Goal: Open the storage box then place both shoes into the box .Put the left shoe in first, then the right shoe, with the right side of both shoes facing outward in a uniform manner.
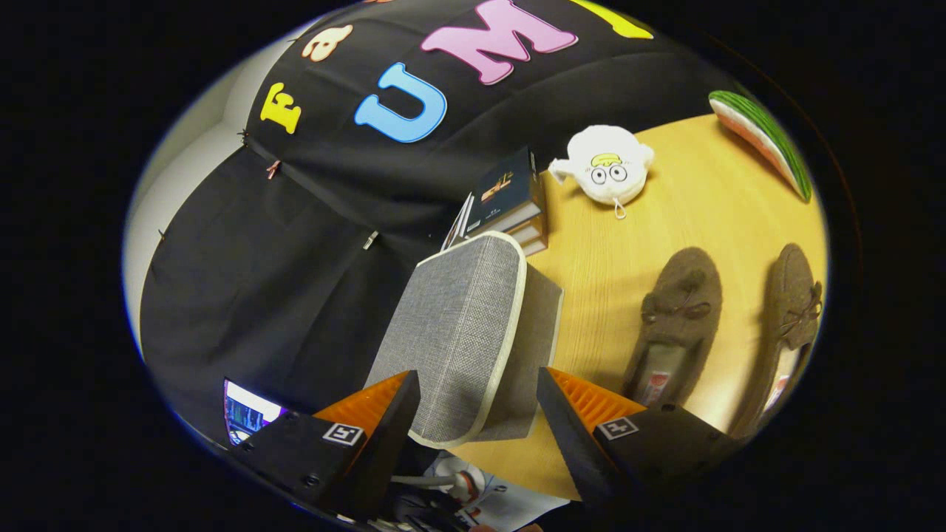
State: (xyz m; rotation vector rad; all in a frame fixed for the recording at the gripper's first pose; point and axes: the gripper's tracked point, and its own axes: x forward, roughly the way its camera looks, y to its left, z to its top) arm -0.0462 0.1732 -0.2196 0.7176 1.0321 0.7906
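Hand-held gripper [479,414], fingers spread apart, straddles the near end of the grey storage box [473,332], whose lid looks partly raised on the wooden table [591,281]. Two brown shoes [676,325] lie beside the box. Opening cleanly likely means catching the pale lid rim squarely before swinging it back.

We see a stack of books [510,203] on the wooden table [709,214], a white plush toy [606,168] beside it, a watermelon-slice toy [765,137] farther off
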